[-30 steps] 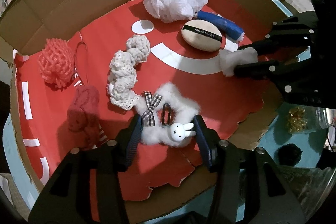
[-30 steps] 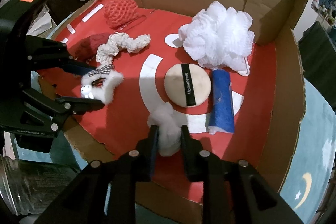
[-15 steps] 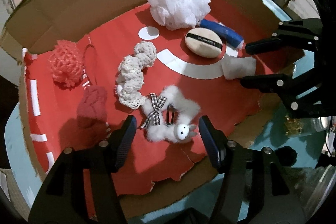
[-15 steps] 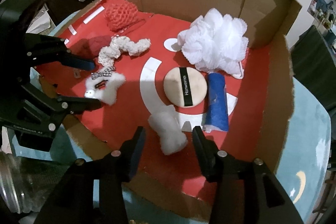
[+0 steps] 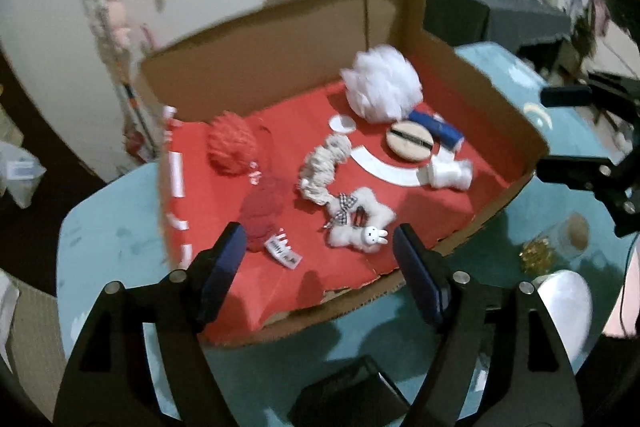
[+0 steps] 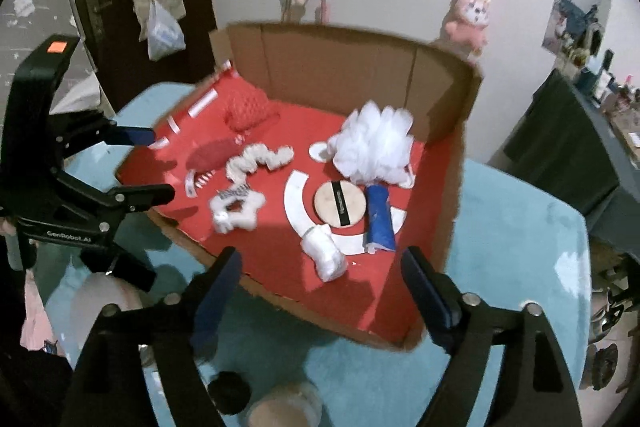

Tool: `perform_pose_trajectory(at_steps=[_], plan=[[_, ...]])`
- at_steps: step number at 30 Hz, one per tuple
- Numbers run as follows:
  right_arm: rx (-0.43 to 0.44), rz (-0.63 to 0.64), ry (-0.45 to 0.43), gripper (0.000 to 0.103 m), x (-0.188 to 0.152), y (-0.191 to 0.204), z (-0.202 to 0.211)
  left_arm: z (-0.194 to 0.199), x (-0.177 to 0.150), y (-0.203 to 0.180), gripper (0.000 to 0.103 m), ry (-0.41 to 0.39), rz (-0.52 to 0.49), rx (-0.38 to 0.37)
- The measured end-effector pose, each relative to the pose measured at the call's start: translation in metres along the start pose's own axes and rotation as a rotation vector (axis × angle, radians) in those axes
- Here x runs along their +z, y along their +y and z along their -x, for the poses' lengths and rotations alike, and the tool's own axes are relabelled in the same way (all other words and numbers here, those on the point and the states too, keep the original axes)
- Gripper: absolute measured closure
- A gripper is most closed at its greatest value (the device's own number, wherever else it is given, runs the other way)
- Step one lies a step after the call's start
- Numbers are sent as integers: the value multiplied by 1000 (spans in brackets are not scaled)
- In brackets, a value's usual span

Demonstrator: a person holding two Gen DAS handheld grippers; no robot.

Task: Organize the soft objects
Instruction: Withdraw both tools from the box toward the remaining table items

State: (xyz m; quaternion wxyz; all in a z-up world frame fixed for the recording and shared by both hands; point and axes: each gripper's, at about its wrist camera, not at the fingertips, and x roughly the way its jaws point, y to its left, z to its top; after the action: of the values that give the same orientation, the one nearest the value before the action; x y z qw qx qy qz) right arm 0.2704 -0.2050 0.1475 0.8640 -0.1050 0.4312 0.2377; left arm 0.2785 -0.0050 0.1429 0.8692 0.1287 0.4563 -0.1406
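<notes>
A cardboard box [image 5: 256, 67] with a red floor holds the soft things. A white fluffy hair clip with a bunny [image 5: 358, 223] lies near its front edge, and a small white pad [image 5: 446, 173] lies to the right. Both also show in the right wrist view: the clip [image 6: 236, 211] and the pad [image 6: 326, 255]. My left gripper [image 5: 320, 259] is open and empty, above the box's front edge. My right gripper [image 6: 320, 287] is open and empty, back from the pad.
In the box lie a white mesh pouf [image 5: 382, 87], a round beige puff [image 5: 410, 141], a blue roll [image 5: 436, 129], a cream scrunchie [image 5: 324, 169], a red net ball [image 5: 232, 147] and a dark red cloth [image 5: 264, 207]. A glass jar [image 5: 560, 243] stands on the teal table.
Both grippers opened, letting go of the bunny clip and the white pad, then pulled up and back from the box. Both items stay on the red floor.
</notes>
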Motion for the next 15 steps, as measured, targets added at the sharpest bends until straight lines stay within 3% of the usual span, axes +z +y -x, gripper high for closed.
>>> perform_pose_trajectory(at_steps=[8, 12, 15], plan=[[-25, -1, -163, 4, -32, 29, 70, 66, -34, -9, 20, -171, 127, 11], [-17, -19, -226, 0, -57, 42, 96, 89, -58, -29, 19, -242, 136, -24], [-24, -43, -270, 0, -80, 52, 112, 104, -77, -46, 11, -296, 140, -62]])
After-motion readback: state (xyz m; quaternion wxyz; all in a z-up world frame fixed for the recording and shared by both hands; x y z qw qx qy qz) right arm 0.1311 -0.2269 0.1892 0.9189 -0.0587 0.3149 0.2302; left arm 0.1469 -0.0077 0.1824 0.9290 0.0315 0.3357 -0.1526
